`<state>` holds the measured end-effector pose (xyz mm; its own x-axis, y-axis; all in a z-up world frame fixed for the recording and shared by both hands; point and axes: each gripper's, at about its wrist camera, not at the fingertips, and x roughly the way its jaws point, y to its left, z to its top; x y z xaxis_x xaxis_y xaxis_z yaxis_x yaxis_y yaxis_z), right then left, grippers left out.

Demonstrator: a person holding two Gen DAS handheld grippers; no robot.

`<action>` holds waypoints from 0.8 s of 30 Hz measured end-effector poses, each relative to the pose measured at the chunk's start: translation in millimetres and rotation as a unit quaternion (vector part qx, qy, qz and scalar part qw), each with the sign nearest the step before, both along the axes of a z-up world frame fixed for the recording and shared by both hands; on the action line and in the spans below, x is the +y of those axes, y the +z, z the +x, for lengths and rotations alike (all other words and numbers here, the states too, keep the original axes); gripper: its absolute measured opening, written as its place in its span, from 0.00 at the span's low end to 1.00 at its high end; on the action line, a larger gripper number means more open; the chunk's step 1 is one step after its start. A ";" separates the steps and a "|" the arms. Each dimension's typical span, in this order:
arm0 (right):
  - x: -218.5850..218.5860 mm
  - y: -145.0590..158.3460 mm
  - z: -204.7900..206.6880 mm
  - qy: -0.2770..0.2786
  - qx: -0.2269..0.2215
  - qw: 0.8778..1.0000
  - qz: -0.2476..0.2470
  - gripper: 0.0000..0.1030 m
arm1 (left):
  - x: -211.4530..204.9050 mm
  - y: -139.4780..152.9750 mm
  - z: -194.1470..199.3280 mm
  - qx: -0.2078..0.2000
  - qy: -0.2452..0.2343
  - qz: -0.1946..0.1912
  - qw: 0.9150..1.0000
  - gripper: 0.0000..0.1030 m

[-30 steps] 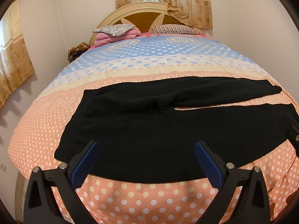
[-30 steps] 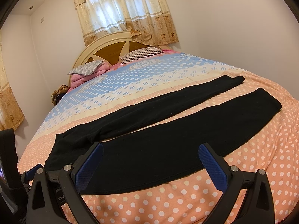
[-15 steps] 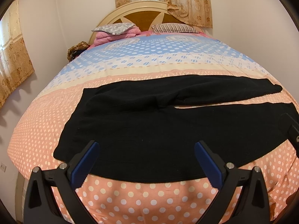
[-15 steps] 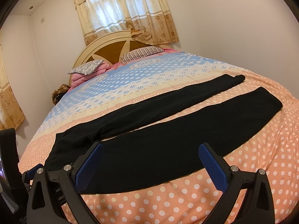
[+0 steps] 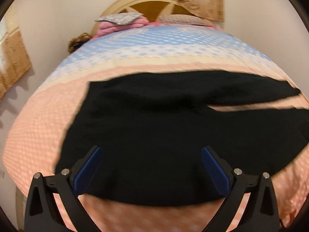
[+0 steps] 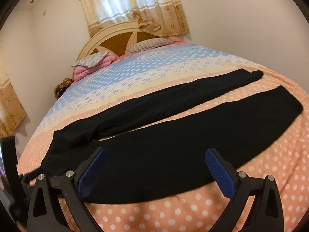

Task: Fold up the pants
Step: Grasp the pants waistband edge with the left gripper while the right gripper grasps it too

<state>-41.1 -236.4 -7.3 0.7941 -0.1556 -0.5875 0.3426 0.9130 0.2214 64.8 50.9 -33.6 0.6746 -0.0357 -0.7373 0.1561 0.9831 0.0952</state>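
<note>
Left gripper [image 5: 150, 166] had dropped closer over the pants [image 5: 154, 131], blurred view, right gripper [image 6: 154, 166] slightly nearer too, both jaws apart, pants unmoved on the bed [image 6: 193, 214]

Motion-blurred bedspread [image 5: 48, 127]; pants [image 5: 154, 135] legs cut off rightward.

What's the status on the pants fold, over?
Left gripper and right gripper open, empty, above the near edge. Black pants flat on the bed, legs apart, unfolded. Nothing in the way.
</note>
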 end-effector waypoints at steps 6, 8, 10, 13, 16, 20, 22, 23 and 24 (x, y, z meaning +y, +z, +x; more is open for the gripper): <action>-4.1 -4.3 32.3 0.033 0.010 0.999 -0.002 0.89 | 69.4 24.3 79.4 -0.009 0.036 -0.038 0.999 0.97; -3.9 -6.1 41.5 0.044 0.017 0.999 -0.003 0.79 | 85.5 25.0 107.9 -0.013 0.042 -0.039 0.998 0.87; -4.4 -10.4 52.2 0.054 0.027 0.998 0.002 0.78 | 96.0 17.9 138.2 0.007 0.036 -0.056 0.998 0.74; -6.7 -18.6 66.6 0.059 0.043 0.997 0.013 0.78 | 104.3 -4.5 176.6 0.055 0.034 -0.077 0.995 0.61; -11.0 -23.9 77.9 0.057 0.054 0.997 0.023 0.78 | 108.3 -24.1 200.4 0.087 0.035 -0.088 0.992 0.42; -13.9 -26.7 92.1 0.056 0.065 0.996 0.023 0.78 | 106.6 -43.0 214.8 0.107 0.030 -0.100 0.989 0.30; -15.1 -27.8 98.9 0.059 0.070 0.996 0.023 0.78 | 107.7 -39.7 221.3 0.106 0.029 -0.104 0.989 0.30; -14.5 -27.5 100.7 0.062 0.072 0.995 0.022 0.78 | 108.1 -39.3 222.3 0.108 0.029 -0.107 0.988 0.30; -15.1 -27.8 104.6 0.067 0.075 0.995 0.023 0.78 | 110.9 -39.5 224.0 0.109 0.031 -0.113 0.987 0.30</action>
